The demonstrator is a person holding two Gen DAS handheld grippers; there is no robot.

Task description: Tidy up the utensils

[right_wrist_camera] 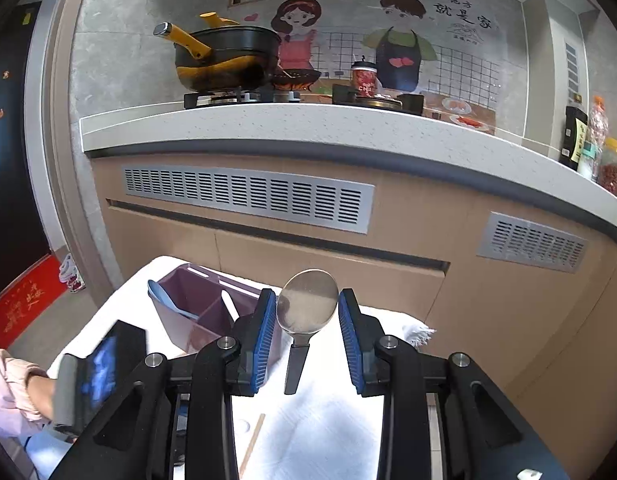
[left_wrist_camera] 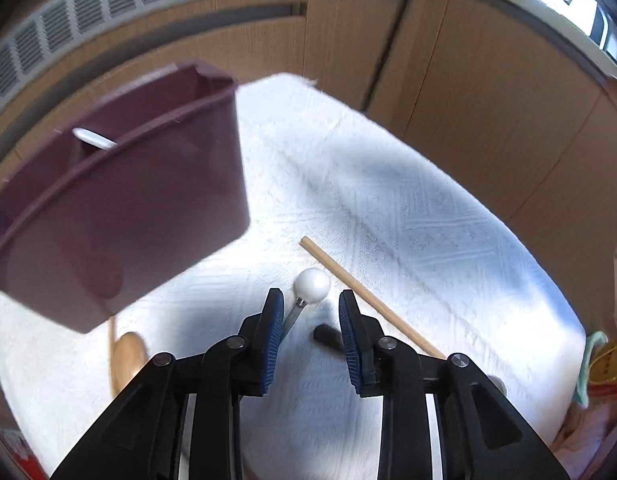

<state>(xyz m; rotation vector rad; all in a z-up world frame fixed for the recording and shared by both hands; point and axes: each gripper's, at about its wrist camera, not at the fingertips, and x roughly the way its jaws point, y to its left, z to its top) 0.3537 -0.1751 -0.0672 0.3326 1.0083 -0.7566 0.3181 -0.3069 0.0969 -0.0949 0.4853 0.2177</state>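
We are partway through sorting: the maroon caddy (right_wrist_camera: 196, 312) stands on the white cloth (left_wrist_camera: 408, 216) with a blue utensil (right_wrist_camera: 164, 300) in 1 compartment and a white one (right_wrist_camera: 229, 305) in the next, while several pieces are not yet put away.

Our right gripper (right_wrist_camera: 307, 336) carries a steel spoon (right_wrist_camera: 306, 304) — the bowl stands up between the blue pads, the dark handle running back under the camera. Where it is pinched we cannot see, yet it hangs clear of the cloth, so we judge it grasped. The caddy lies ahead and to the left of it; the next move on this side calls for swinging over a compartment and tipping the spoon in handle-first.

Our left gripper (left_wrist_camera: 311, 332) points down at the cloth with nothing gripped — its jaws stand apart over a white round-headed utensil (left_wrist_camera: 312, 285) with a thin metal shank. A wooden chopstick (left_wrist_camera: 368, 300) lies just beside it, and a wooden spoon (left_wrist_camera: 126, 354) sits nearer the caddy. We would need to lower and straddle the shank before clenching.
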